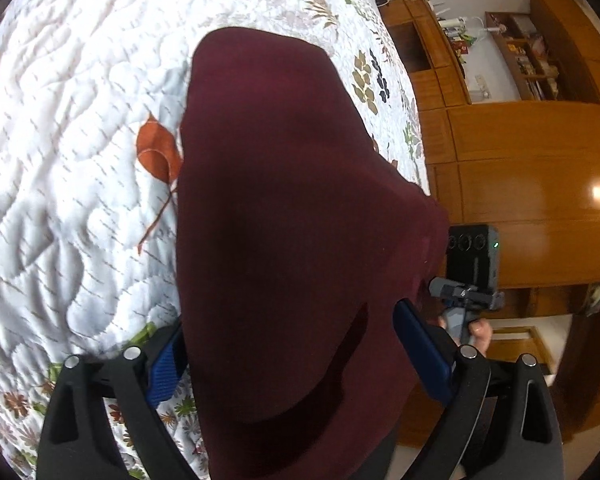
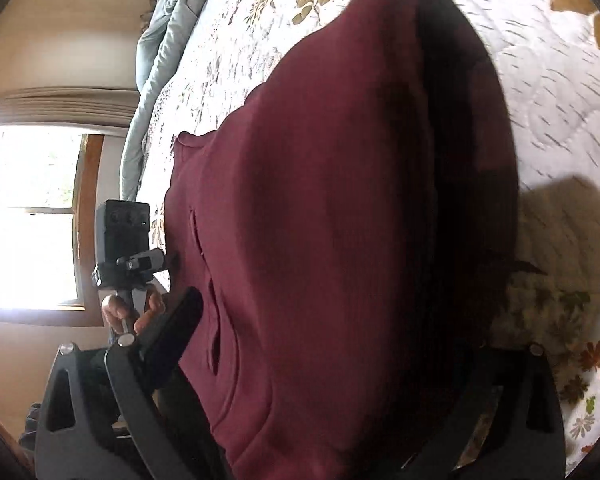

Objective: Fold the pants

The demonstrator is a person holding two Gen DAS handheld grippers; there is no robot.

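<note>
Maroon pants (image 2: 340, 220) fill centre, draped between right gripper (image 2: 332, 380) fingers, spreading onto floral quilt (image 2: 560, 100); right finger buried in shadow, grip probably closed on cloth; left gripper (image 2: 128, 240) at left, hand (image 2: 128, 308) beneath; bright window (image 2: 28, 216) behind.

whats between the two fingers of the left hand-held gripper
The maroon pants, draped over the quilted bedspread, fill the gap between its blue fingers in the left wrist view.
</note>
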